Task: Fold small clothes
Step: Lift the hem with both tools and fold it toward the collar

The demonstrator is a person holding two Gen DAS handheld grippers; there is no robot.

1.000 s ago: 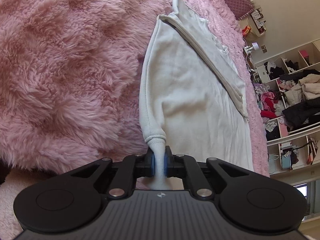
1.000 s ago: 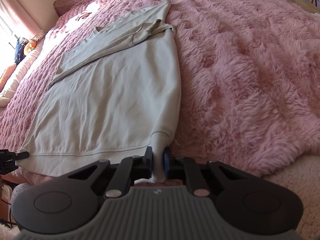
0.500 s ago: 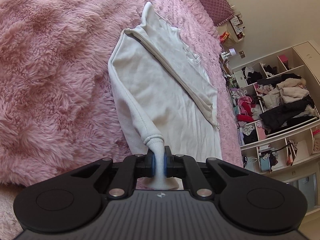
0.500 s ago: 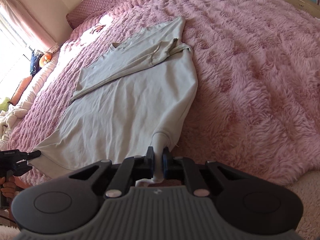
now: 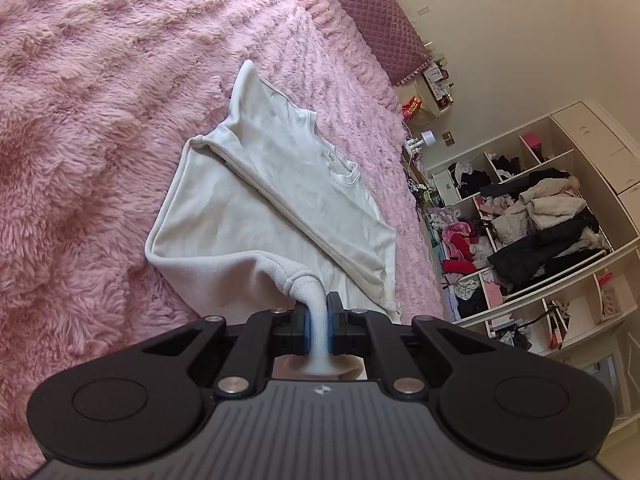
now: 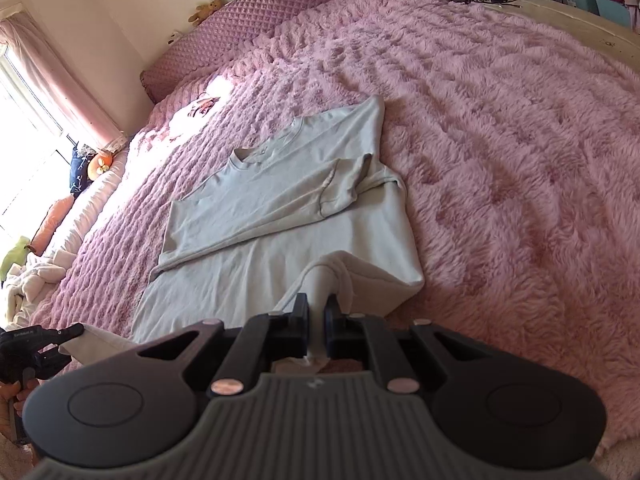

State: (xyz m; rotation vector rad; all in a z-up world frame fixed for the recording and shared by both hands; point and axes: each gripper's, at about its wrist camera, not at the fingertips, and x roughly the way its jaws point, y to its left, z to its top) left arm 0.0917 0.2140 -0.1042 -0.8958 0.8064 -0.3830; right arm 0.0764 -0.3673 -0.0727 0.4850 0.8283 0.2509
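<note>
Sweatshirt (image 5: 256,204), cream, on pink bed, hem corners lifted.

Item: one pale long-sleeved sweatshirt (image 6: 288,216) lying on a shaggy pink blanket (image 5: 80,120) that covers the bed; a sleeve is folded diagonally across the chest, neckline toward the headboard. Left gripper (image 5: 317,328): fingers clenched on one corner of the ribbed hem, cloth bunched between the blue pads and raised off the blanket. Right gripper (image 6: 316,328): fingers clenched on the opposite hem corner, likewise raised, so the lower edge curls up over the body of the garment. Surroundings: quilted purple headboard (image 6: 256,28), pink curtain (image 6: 60,80) at a bright window, open shelving (image 5: 532,232) stuffed with clothes, small teddy bear (image 6: 206,10) on the headboard.
</note>
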